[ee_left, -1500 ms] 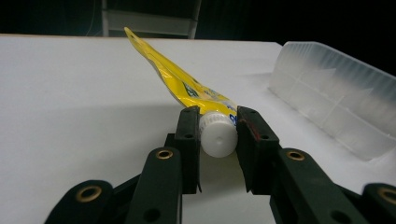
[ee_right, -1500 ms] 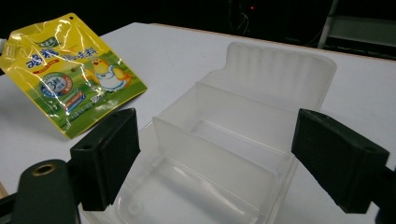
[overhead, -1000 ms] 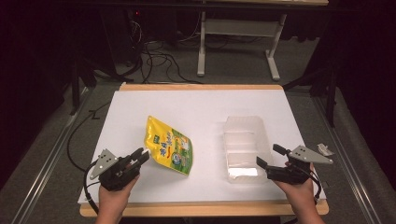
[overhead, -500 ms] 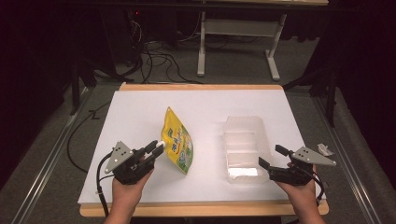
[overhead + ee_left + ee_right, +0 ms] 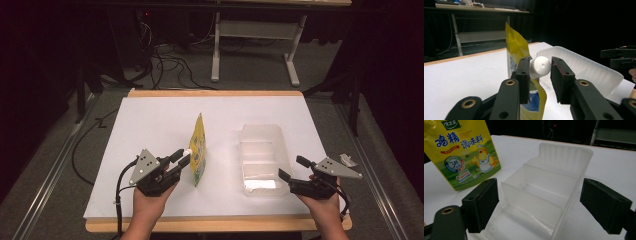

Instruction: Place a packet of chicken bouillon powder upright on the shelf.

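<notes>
Dark floor behind the table — cables (image 5: 165, 55), a white desk frame (image 5: 252, 37).

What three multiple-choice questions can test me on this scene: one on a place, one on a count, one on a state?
1. Where does the yellow pouch stand?
A. inside the bin
B. on the white table, left of the bin
C. on the floor

2. How many compartments has the clear bin?
A. three
B. one
C. five

3. How are the right tongs?
A. shut on the bin
B. shut on the pouch
C. open

Key: 1 B, the high view shows it upright beside the bin. 2 A, two dividers split the bin. 3 C, the right gripper view shows the jaws wide apart.
</notes>
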The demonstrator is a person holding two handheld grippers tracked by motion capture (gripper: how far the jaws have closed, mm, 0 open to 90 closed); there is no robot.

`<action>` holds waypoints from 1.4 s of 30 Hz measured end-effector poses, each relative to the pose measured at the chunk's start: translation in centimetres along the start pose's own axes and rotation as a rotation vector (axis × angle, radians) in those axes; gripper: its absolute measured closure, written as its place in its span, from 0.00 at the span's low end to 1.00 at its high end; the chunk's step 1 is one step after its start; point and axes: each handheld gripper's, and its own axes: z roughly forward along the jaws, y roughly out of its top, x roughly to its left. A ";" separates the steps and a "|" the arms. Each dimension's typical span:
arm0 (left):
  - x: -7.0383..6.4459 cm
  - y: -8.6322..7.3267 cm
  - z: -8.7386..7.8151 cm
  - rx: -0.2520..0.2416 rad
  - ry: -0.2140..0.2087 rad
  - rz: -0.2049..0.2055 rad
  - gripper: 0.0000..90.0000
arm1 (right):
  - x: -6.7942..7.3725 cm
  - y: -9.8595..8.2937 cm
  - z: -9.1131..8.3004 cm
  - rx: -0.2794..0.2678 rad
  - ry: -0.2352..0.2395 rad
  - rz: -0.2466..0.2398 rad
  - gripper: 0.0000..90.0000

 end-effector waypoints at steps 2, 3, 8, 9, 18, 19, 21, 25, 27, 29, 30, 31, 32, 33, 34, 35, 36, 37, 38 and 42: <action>0.1 -0.3 0.2 0.015 0.001 -0.007 0.71 | 0.1 0.0 0.1 0.004 0.000 0.001 0.17; 0.1 -0.4 0.4 0.019 -0.005 -0.015 0.67 | 0.1 0.0 0.1 0.005 0.000 0.001 0.17; 0.1 -1.4 1.3 0.063 -0.009 -0.032 0.57 | 0.2 0.0 0.1 0.008 0.000 -0.003 0.17; 0.1 -1.5 1.5 0.071 -0.004 -0.030 0.55 | 0.1 0.0 0.1 0.007 0.000 -0.003 0.17; -1.0 -3.2 4.4 0.142 0.157 -0.003 0.61 | 0.1 0.0 0.2 0.009 0.001 -0.004 0.17; -1.1 -3.3 4.6 0.145 0.172 -0.002 0.67 | 0.1 0.0 0.1 0.007 0.003 -0.006 0.17; -1.2 -3.4 4.8 0.148 0.192 -0.011 0.73 | 0.1 0.0 0.1 0.006 0.000 -0.004 0.17; -1.2 -3.7 4.9 0.145 0.200 -0.006 0.92 | 0.0 0.0 0.0 0.006 0.002 -0.003 0.18; -0.8 -3.7 4.8 0.147 0.183 -0.006 0.98 | 0.0 -0.1 0.0 0.007 0.005 -0.002 0.18; -0.1 -3.6 4.5 0.149 0.161 -0.015 0.99 | 0.0 -0.1 0.0 0.008 0.007 0.001 0.18; 0.3 -3.6 4.4 0.150 0.151 -0.014 1.00 | 0.0 -0.1 0.0 0.008 0.008 0.001 0.18; 0.6 -3.6 4.3 0.151 0.143 -0.012 1.00 | 0.0 -0.1 0.0 0.008 0.009 0.000 0.18; 1.3 -3.5 3.9 0.144 0.123 -0.018 1.00 | 0.0 -0.1 0.0 0.007 0.008 -0.001 0.18; 1.3 -3.5 3.9 0.144 0.123 -0.018 1.00 | 0.0 -0.1 0.0 0.007 0.008 -0.001 0.18; 1.6 -3.5 3.7 0.139 0.112 -0.016 1.00 | -0.1 -0.1 0.1 0.008 0.008 -0.001 0.18; 1.8 -3.5 3.6 0.138 0.101 -0.012 1.00 | -0.1 -0.2 0.1 0.009 0.008 0.001 0.18; 1.9 -3.5 3.4 0.136 0.088 -0.006 1.00 | -0.2 -0.2 0.1 0.011 0.006 0.003 0.18; 1.9 -3.5 3.4 0.136 0.088 -0.006 1.00 | -0.2 -0.2 0.1 0.011 0.006 0.003 0.18; 2.0 -3.5 3.2 0.130 0.073 -0.002 1.00 | -0.2 -0.2 0.2 0.012 0.005 0.006 0.18; 1.6 -3.0 2.7 0.095 -0.005 0.008 1.00 | -0.2 -0.3 0.3 0.016 0.002 0.013 0.18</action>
